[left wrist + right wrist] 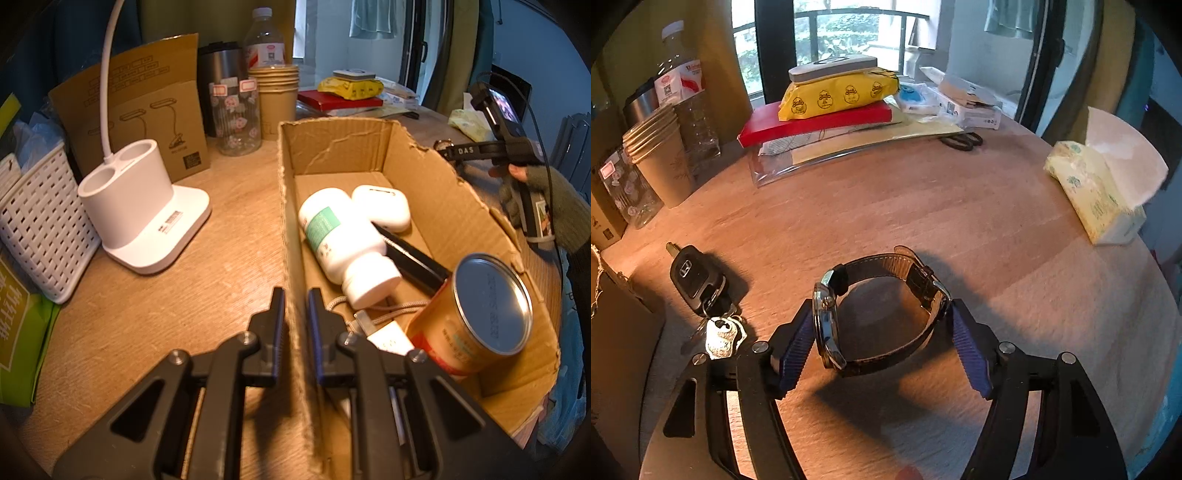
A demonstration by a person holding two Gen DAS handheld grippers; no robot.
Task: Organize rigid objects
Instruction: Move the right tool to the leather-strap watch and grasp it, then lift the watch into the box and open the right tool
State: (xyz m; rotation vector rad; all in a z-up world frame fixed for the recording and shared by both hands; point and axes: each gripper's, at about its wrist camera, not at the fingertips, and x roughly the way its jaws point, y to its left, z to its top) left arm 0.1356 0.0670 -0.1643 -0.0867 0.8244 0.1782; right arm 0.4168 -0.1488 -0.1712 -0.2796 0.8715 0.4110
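While left gripper [295, 295] pinches box wall [291, 258], right gripper [882, 332] gapes wide — straddling watch [879, 314].

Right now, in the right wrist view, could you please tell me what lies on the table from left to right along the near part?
Car key with its key bunch → wristwatch between the right gripper's fingers → tissue pack, further back.

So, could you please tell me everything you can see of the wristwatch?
The wristwatch stands on edge on the wooden table, its dark leather-looking strap buckled into a loop. The round metal case faces left, the silver buckle right. It sits between the open right gripper pads; the left pad looks close to the case, contact unclear.
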